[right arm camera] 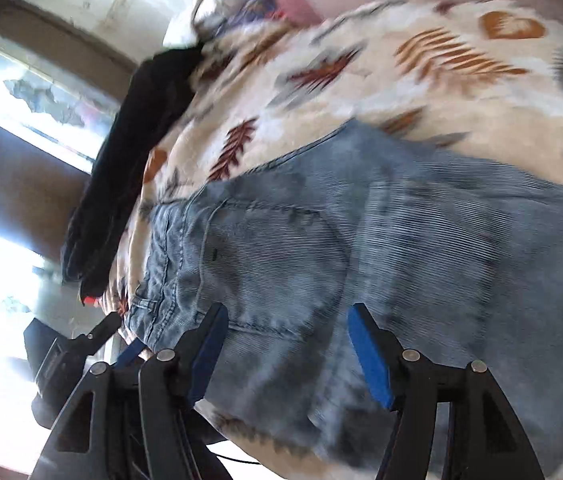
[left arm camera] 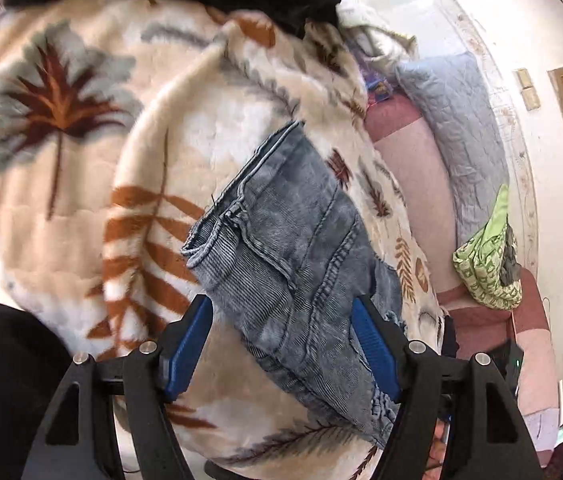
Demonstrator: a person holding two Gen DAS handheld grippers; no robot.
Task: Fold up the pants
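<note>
The blue-grey denim pants [left arm camera: 293, 240] lie folded in a compact bundle on a cream blanket [left arm camera: 81, 160] printed with leaves. My left gripper [left arm camera: 281, 300] is open just over the bundle, its blue pads [left arm camera: 185, 344] on either side of the denim and not pressing on it. In the right wrist view the pants [right arm camera: 401, 240] spread wide, waistband and belt loops to the left. My right gripper [right arm camera: 288, 308] hovers open above the seat area with nothing clamped. The left gripper's black body [right arm camera: 81, 344] shows at the lower left, by the waistband.
A black garment [right arm camera: 133, 152] lies along the blanket's edge by a bright window [right arm camera: 21, 100]. A pale blue quilted pillow [left arm camera: 461, 140], a pink sheet [left arm camera: 413, 184] and a green patterned cloth [left arm camera: 485, 264] lie towards the wall.
</note>
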